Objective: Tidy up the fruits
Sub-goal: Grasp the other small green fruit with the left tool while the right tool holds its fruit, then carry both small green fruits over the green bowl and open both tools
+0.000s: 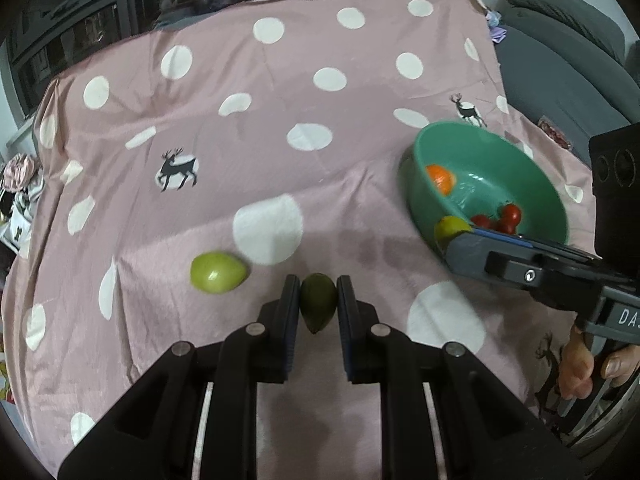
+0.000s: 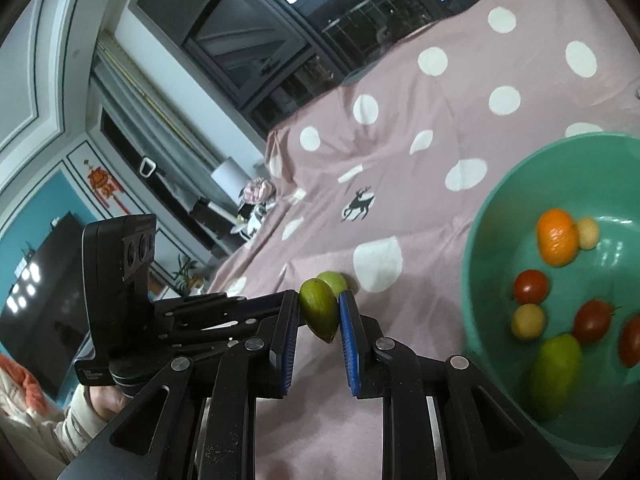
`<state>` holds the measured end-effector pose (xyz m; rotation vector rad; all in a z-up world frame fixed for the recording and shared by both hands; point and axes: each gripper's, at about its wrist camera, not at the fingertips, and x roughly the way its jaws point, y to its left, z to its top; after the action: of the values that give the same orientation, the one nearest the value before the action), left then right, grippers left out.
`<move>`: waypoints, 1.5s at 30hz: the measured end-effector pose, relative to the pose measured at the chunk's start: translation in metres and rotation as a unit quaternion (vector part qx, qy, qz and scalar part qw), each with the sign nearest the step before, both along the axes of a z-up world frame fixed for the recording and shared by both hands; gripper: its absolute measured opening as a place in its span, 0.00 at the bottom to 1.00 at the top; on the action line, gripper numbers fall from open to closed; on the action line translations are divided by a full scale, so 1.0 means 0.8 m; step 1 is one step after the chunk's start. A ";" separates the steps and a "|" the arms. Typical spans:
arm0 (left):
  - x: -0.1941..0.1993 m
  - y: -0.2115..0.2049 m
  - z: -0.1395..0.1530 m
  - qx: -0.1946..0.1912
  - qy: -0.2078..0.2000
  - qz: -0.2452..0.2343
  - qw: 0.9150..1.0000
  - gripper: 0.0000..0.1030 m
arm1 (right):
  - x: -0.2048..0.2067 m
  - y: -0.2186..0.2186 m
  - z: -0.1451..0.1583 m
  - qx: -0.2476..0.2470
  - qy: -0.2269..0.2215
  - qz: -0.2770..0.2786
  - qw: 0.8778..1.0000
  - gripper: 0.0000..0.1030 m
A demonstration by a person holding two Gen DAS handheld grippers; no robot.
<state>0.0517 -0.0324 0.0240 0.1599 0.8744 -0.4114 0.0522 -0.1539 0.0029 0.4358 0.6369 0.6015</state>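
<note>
Leaving one pale green fruit (image 1: 218,272) loose on the cloth-draped bench (image 1: 280,80), close to the near edge and left of the middle, touching nothing and not yet being reached for.

Just right of it, clamping a dark olive fruit (image 1: 318,306) between the pads of the left tongs (image 1: 318,284), also close to the near edge. Not showing clearly whether it is being lifted off the cloth or is resting on it.

Further right, pinching a yellow-green fruit (image 2: 320,314) in the right tongs (image 2: 319,300), both blue pads pressing its sides. Hovering at the near rim of the teal bowl (image 1: 440,140), beside it and not yet above its hollow.

Sitting by the right edge of the bench, and already holding a good share of the fruit:
- an orange mandarin (image 2: 557,242) with a small yellow fruit (image 2: 587,233) touching it, towards the far wall;
- three red tomatoes (image 2: 531,286) and a second yellow one (image 2: 528,321) lower down;
- a long green fruit (image 2: 554,376) against the near wall.

Judging from this, running well past the halfway mark: most pieces gathered, two being carried in the tongs, one waiting on the cloth. Probably remaining: bringing each gripped fruit over the bowl and letting go, then going back towards the near edge for the pale one.
</note>
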 end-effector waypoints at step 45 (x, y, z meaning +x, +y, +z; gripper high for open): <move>0.008 -0.158 0.033 -0.047 -0.026 -0.134 0.990 0.17 | -0.059 -0.111 0.024 -0.089 -0.001 -0.178 0.980 0.21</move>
<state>0.0584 -0.1590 0.0502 0.2010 0.7820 -0.6949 0.0051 -0.2430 0.0224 0.3690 0.5880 0.2023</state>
